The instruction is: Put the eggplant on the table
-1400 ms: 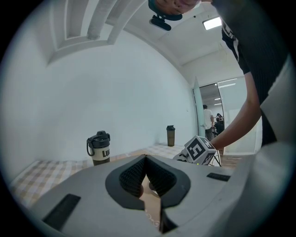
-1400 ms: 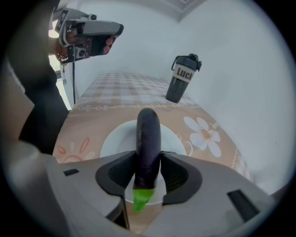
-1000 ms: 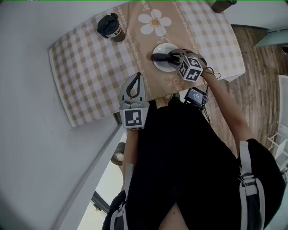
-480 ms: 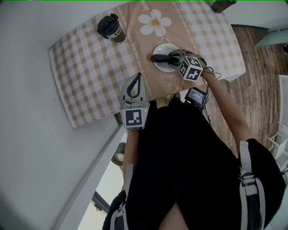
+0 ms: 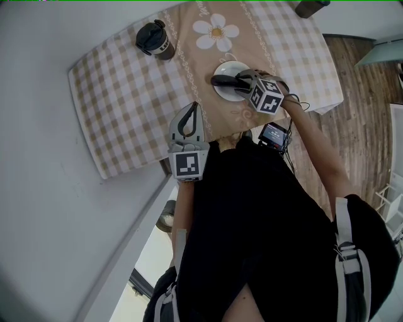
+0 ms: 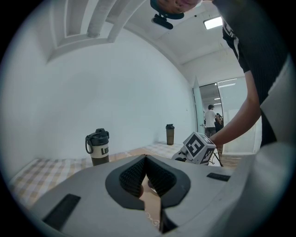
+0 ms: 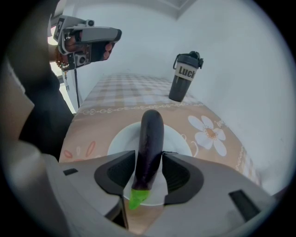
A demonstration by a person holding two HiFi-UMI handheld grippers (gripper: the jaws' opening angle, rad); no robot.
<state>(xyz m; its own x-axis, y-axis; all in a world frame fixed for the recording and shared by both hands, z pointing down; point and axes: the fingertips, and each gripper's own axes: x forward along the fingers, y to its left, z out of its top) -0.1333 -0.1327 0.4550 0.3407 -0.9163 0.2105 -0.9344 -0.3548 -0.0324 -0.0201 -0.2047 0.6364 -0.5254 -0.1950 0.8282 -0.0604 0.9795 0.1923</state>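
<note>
A dark purple eggplant (image 7: 150, 143) with a green stem end lies over a white plate (image 7: 118, 139) on the checked tablecloth. In the head view the eggplant (image 5: 220, 80) sticks out to the left across the plate (image 5: 230, 65). My right gripper (image 7: 147, 173) straddles the eggplant's stem half, and its jaws are opening with the eggplant between the pads. That right gripper (image 5: 242, 78) points steeply down at the plate. My left gripper (image 5: 191, 105) hovers at the table's near edge, its jaws shut on nothing. The left gripper (image 6: 145, 159) points level across the table.
A black-lidded bottle (image 5: 154, 38) stands on the table (image 5: 119, 100) at the far left of the plate. A second dark bottle (image 5: 312, 6) stands at the far corner. A daisy print (image 5: 216, 31) lies beyond the plate. Wooden floor shows at the right.
</note>
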